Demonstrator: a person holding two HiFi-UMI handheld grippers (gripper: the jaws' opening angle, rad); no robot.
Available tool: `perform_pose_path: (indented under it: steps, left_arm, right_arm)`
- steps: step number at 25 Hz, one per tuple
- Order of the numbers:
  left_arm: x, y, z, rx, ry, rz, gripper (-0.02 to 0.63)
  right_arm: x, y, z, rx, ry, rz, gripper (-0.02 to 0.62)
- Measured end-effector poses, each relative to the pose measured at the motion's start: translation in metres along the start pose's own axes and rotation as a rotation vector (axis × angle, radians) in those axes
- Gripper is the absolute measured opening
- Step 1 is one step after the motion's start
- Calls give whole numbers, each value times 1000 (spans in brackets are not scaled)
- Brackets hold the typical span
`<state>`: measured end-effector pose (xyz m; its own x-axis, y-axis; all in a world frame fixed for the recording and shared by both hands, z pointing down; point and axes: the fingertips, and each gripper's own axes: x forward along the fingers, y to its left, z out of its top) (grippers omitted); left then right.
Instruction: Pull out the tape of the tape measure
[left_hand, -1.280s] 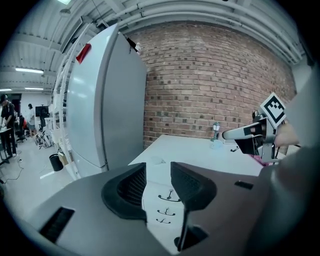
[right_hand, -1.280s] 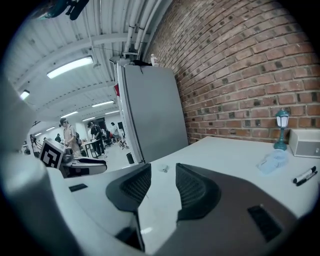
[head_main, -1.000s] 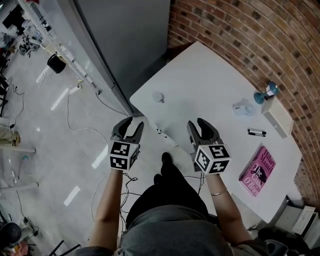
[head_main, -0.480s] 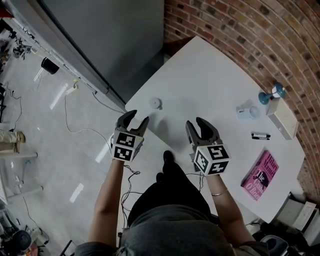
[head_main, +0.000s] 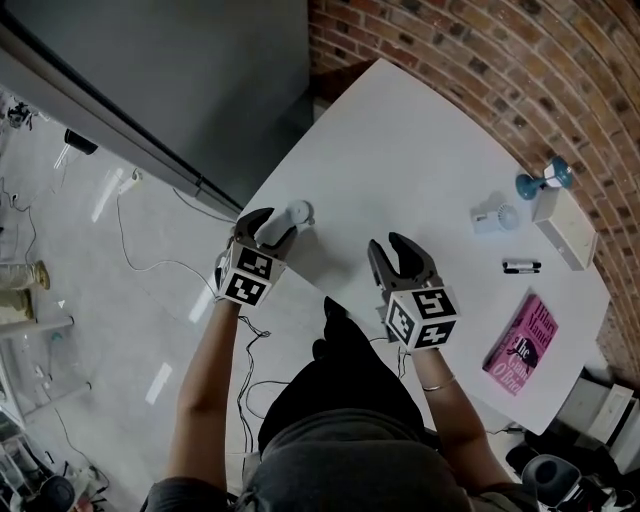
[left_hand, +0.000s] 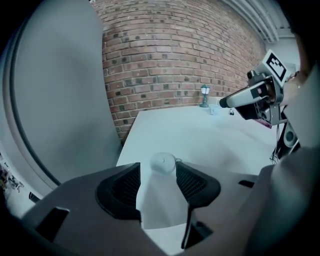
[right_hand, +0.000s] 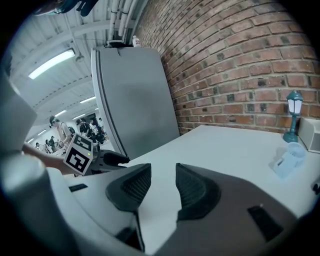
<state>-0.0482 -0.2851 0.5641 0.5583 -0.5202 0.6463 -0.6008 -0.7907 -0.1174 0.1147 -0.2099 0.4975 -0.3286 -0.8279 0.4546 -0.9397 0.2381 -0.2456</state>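
The tape measure (head_main: 298, 212), a small round white case, lies near the left corner of the white table (head_main: 400, 140). My left gripper (head_main: 270, 226) points down at it and is open; its jaws have just been opening. In the left gripper view the tape measure (left_hand: 163, 161) sits just past the left gripper (left_hand: 157, 172), in line with the gap, and neither pad touches it. My right gripper (head_main: 402, 250) hovers over the table's near edge, open, with nothing between its fingers; the right gripper view shows the right gripper (right_hand: 163, 176) over bare tabletop.
At the table's right lie a pink book (head_main: 522, 343), a black marker (head_main: 521, 267), a small white fan-like gadget (head_main: 494, 218), a blue lamp figure (head_main: 540, 181) and a white box (head_main: 566, 230). A brick wall runs behind. A grey panel (head_main: 190, 70) stands left; cables trail on the floor.
My left gripper has moved forward and down to the tape measure, rolled a little, and its jaws stand wider. The right gripper shifted slightly forward over the table edge.
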Motion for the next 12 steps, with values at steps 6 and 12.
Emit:
perform_pose_path:
  steps: [6, 12]
  left_arm:
    - [17, -2, 1, 101, 39, -91, 215]
    - [29, -6, -2, 149, 69, -159, 215]
  right_arm:
    - [4, -6, -5, 12, 20, -13, 141]
    - [4, -12, -11, 24, 36, -29, 140]
